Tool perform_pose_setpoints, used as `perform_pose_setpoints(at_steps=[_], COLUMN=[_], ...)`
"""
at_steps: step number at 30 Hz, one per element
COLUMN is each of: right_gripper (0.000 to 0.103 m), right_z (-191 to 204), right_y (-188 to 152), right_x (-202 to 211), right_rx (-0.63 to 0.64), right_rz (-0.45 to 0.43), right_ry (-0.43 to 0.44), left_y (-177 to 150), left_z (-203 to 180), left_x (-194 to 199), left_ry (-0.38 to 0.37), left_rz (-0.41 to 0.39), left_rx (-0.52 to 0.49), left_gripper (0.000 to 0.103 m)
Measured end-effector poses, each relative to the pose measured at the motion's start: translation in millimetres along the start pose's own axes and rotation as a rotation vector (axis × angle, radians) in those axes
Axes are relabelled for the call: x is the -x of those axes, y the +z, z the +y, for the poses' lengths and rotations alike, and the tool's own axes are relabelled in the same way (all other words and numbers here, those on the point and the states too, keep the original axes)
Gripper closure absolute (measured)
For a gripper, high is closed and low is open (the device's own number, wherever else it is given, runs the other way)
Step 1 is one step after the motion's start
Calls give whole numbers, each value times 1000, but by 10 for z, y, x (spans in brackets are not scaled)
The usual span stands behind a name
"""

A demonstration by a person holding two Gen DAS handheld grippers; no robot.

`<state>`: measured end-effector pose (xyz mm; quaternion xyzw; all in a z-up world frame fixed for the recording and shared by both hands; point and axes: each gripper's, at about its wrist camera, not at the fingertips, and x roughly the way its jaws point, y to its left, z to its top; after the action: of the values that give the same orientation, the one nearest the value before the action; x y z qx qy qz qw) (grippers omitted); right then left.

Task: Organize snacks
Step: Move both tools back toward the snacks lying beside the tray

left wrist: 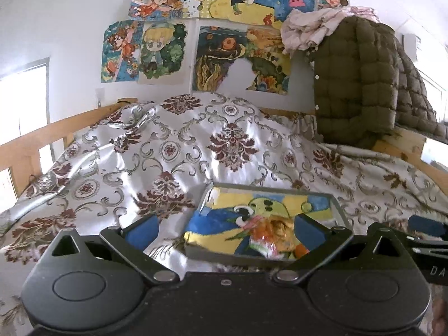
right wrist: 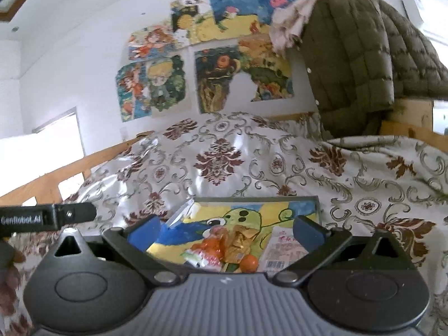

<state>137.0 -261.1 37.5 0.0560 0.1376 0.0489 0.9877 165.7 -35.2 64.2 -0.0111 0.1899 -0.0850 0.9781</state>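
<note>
Left wrist view: the left hand-held gripper (left wrist: 224, 231) stands with its jaws spread wide and nothing between the blue pads. Just beyond and below it lies a shallow clear tray (left wrist: 337, 204) with a painted cartoon picture under it, resting on the patterned bedspread (left wrist: 173, 151) of a wooden-railed bed. A heap of snacks (left wrist: 275, 238) in orange, gold and white-green wrappers sits in the tray's near right part. At the right edge, part of the other device shows. Behind, drawings on the wall (left wrist: 156, 53) and an olive quilted jacket (left wrist: 355, 81) hung at the bed's end.

Right wrist view: the right hand-held gripper (right wrist: 225, 233) is likewise wide open and empty. The same tray (right wrist: 316, 204) is ahead of it. Contents read more clearly here: the wrapped snacks (right wrist: 226, 247) bunched in the middle, an orange round piece beside them, and a flat white packet (right wrist: 282, 247) with a barcode at their right, touching or overlapping the heap; cannot tell which.

Progress, as a judgement: every snack in sight is inside the tray, none loose on the bedspread. Both tools empty and clear of the tray. The gathering looks done or nearly so; whether items remain outside these views cannot be told.
</note>
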Motion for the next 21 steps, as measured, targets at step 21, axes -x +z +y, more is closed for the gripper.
perform_pose_setpoints(at_steps=[21], right_gripper=[0], right_z=[402], right_y=[-548], right_x=[549], right_rx=[47], right_rz=[132], right_ry=[-36], left_y=[-569], left_z=[497], left_x=[526], left_ry=[54], left_rz=[150], left_rx=[-7], left_gripper=[1])
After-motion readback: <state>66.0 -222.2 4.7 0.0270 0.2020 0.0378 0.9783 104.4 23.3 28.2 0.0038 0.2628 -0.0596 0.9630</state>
